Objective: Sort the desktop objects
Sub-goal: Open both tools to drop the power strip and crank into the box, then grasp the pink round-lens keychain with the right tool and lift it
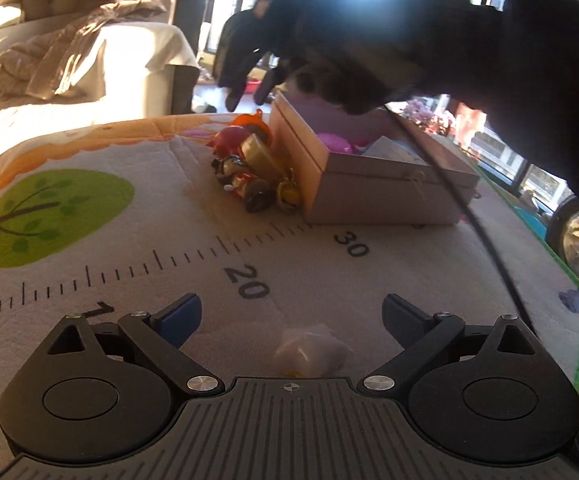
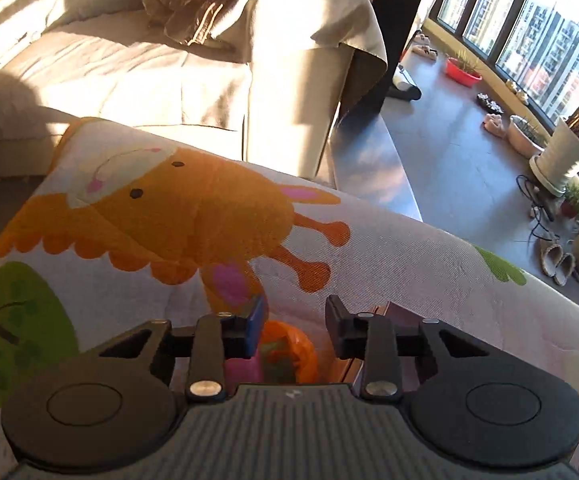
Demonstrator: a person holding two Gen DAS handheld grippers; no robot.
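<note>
Left wrist view: the left gripper (image 1: 291, 314) has its jaws spread wide, holding nothing. A small white wrapped item (image 1: 311, 350) lies on the printed play mat (image 1: 137, 240) between the jaws but well back toward the gripper body, touching neither pad. Further ahead a cluster of small toys (image 1: 251, 164) sits on the mat, pressed against the left wall of an open pink box (image 1: 381, 196), which has a purple egg-shaped toy (image 1: 335, 143) inside. A black-gloved hand (image 1: 369, 48) with the right gripper (image 1: 249, 88) reaches across above the box.

Right wrist view: the right gripper's jaws stand only narrowly apart, and nothing is visibly pinched between the blue-faced pads (image 2: 255, 326). Directly below the gap lies an orange toy (image 2: 289, 350) with a pink piece beside it; contact cannot be told. A beige sofa (image 2: 149, 60) stands behind the mat.
</note>
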